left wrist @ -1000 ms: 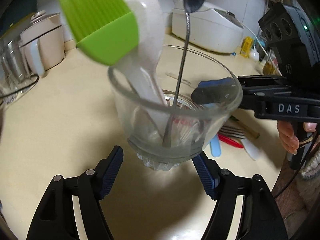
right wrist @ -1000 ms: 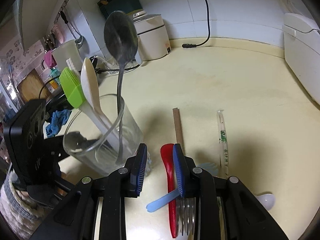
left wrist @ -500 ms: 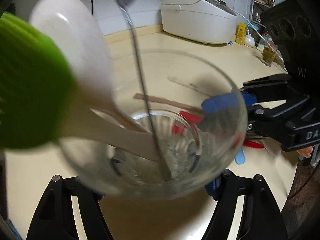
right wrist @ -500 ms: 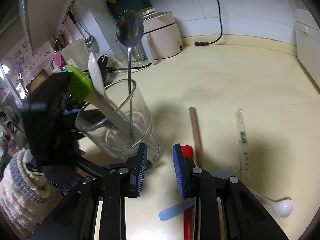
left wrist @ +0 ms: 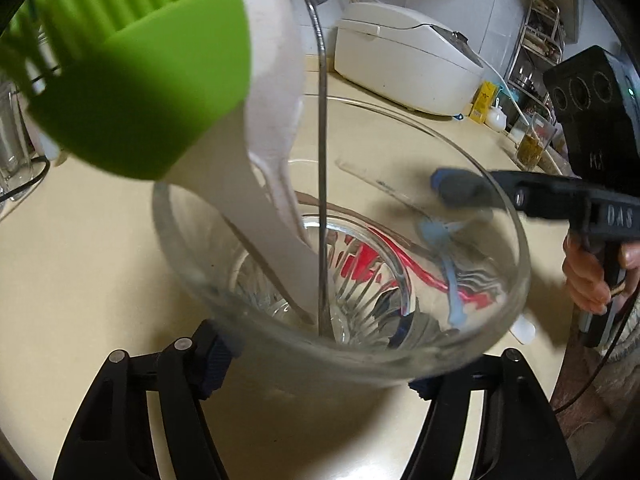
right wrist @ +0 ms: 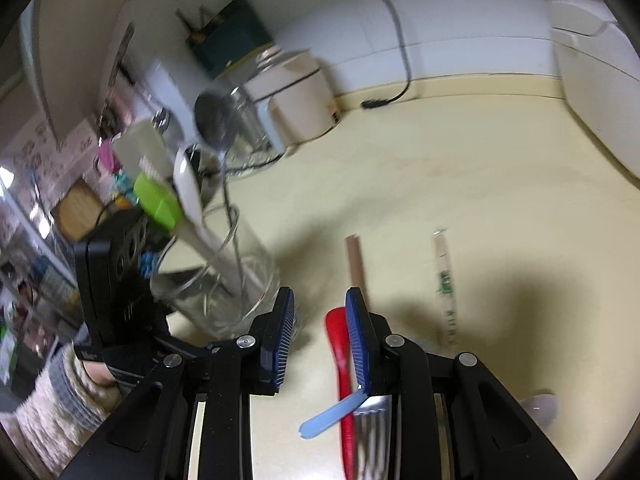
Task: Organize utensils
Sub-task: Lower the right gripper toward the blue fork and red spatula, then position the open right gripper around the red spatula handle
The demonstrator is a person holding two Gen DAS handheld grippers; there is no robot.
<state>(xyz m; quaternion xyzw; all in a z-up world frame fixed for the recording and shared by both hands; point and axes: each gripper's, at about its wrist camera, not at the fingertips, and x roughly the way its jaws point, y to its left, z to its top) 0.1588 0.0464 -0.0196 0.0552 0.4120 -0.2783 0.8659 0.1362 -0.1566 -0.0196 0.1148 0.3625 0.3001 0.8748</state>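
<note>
A clear glass (left wrist: 188, 248) leans toward the left wrist camera. It holds a green silicone brush (left wrist: 140, 92), a white paddle spoon (left wrist: 272, 100) and a metal spoon (left wrist: 322, 160). My left gripper (left wrist: 316, 356) is closing, its blue pads pressing on the base of the glass. In the right wrist view the glass (right wrist: 224, 300) tilts at left. My right gripper (right wrist: 319, 304) is open with nothing between its pads. It hovers over a red utensil (right wrist: 338, 344), a light blue utensil (right wrist: 328, 420) and a fork (right wrist: 372, 432) that lie on the counter.
A wooden stick (right wrist: 356, 260), a clear stick with green print (right wrist: 444, 280) and a small white spoon (right wrist: 540, 404) lie on the cream counter. A white rice cooker (left wrist: 404, 64) stands at the back, as do a white pot (right wrist: 296, 104) and a black cable (right wrist: 396, 60).
The left pads have closed in on the base of the glass, which now sits nearer the left camera and tips toward it. The right gripper has shifted over the red utensil, jaws unchanged.
</note>
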